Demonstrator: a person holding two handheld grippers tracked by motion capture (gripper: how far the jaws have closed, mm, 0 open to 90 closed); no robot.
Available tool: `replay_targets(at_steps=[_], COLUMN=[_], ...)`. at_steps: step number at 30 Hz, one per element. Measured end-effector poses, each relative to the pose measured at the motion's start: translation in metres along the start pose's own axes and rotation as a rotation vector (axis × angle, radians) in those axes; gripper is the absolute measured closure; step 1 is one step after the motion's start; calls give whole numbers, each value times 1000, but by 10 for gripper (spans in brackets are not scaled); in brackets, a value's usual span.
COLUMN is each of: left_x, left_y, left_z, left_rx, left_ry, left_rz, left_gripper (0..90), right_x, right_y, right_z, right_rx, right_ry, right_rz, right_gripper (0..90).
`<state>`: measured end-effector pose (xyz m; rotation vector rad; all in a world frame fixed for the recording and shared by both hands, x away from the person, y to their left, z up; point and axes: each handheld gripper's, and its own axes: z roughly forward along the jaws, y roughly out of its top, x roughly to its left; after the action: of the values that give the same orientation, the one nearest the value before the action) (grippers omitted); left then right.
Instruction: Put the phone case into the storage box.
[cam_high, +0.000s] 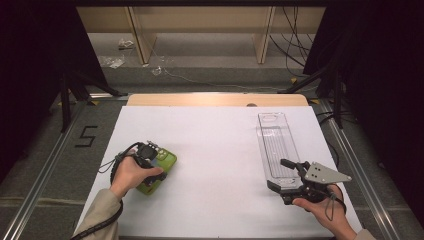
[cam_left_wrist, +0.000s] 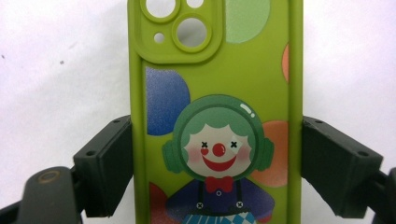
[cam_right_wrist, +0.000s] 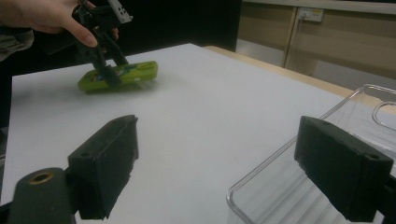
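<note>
Green phone case (cam_left_wrist: 215, 116) cut off top and bottom in the left gripper view, clown print lost below the waist. In the high view, near half buried under the left hand (cam_high: 131, 173). Clear tray (cam_right_wrist: 299, 186) clipped at the right edge beside it.

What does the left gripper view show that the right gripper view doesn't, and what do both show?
Left gripper view alone: the green phone case close up between the left claw jaws, with its clown print and camera cutouts. Right gripper view alone: the clear tray by the right claw, whose jaws stand open over the white table, plus a hand holding the left claw. Both share the green case on that white surface.
</note>
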<state>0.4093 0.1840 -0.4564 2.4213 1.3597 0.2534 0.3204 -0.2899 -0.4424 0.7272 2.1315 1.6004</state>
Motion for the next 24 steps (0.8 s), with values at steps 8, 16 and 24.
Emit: replay_targets(at_steps=[8,16,24], left_x=[-6,-12,-15], left_y=[1,2,1], left_z=[-5,-10,-14], left_rx=[-64,-151,-233], left_ry=[10,11,4], left_rz=[11,17,9], left_gripper=[162,162,162], right_x=[0,0,0], right_y=[0,0,0], right_z=[0,0,0], right_rx=[-1,-2,-4], right_ry=[0,0,-1], right_rz=[1,3,3], right_gripper=[144,144,143])
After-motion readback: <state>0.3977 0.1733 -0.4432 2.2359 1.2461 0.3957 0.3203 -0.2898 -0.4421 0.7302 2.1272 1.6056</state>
